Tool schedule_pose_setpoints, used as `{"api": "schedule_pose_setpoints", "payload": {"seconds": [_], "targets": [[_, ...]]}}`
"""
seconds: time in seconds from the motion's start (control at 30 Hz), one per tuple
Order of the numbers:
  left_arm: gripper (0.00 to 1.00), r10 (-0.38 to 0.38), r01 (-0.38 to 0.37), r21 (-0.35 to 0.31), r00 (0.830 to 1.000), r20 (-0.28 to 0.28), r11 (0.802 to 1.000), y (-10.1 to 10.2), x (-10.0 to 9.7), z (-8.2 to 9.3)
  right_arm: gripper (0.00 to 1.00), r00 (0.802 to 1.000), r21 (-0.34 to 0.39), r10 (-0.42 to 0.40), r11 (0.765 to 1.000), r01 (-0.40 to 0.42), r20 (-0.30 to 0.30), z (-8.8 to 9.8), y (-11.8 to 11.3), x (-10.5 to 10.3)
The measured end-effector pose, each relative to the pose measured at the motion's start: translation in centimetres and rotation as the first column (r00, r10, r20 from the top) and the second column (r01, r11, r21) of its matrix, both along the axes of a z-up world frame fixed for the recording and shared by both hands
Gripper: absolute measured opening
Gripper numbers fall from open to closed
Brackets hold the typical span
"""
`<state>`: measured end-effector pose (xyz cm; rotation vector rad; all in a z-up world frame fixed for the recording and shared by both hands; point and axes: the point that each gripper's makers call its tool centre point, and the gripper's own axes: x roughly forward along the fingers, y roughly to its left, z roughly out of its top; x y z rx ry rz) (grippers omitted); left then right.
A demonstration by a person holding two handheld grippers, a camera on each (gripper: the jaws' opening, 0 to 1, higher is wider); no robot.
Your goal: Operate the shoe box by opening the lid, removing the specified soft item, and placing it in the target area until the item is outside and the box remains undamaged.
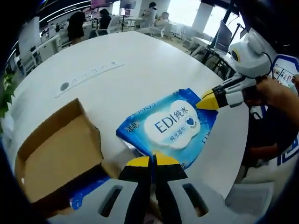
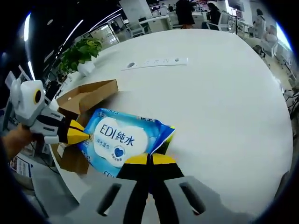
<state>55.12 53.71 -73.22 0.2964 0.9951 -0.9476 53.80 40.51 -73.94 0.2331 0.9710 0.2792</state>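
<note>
Here my white table [image 1: 140, 65] carries the open shoe box [image 1: 56, 149] at near left. Beside it, the blue wipes pack [image 1: 170, 123] is pinched at opposite ends: left gripper [image 1: 152, 161] and right gripper [image 2: 149, 158] both clamped on it.

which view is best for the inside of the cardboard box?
The left gripper view: the cardboard box sits close with its opening facing the camera, so its brown floor and walls are plain. In the right gripper view the box is farther off, partly behind the blue wipes pack and the left gripper, its interior mostly hidden.
</note>
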Motion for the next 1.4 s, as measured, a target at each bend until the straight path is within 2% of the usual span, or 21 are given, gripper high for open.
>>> {"api": "schedule_pose_setpoints", "payload": {"seconds": [0.53, 0.73, 1.0, 1.17, 1.4], "targets": [[0.00, -0.111, 0.104, 0.120, 0.992, 0.059, 0.987, -0.3, 0.4, -2.2, 0.00, 1.000, -0.004, -0.018, 1.000, 0.018, 0.012, -2.1, -0.3, 0.7], [0.00, -0.130, 0.119, 0.143, 0.989, 0.071, 0.983, -0.1, 0.6, -2.4, 0.00, 1.000, -0.002, -0.020, 1.000, 0.020, 0.016, -2.4, 0.0, 0.9], [0.00, -0.214, 0.186, 0.212, 0.970, 0.118, 0.959, -0.2, 0.5, -2.7, 0.00, 0.999, 0.001, -0.026, 1.000, 0.026, 0.021, -3.1, 0.1, 0.9], [0.00, -0.228, 0.197, 0.224, 0.966, 0.125, 0.955, -0.1, 0.5, -2.8, 0.00, 0.999, 0.007, -0.033, 0.999, 0.032, 0.025, -3.3, 0.0, 1.0], [0.01, -0.215, 0.186, 0.210, 0.968, 0.125, 0.960, 0.0, 0.5, -2.6, 0.00, 0.998, 0.004, -0.049, 0.999, 0.049, 0.026, -3.4, -0.3, 0.8]]}}
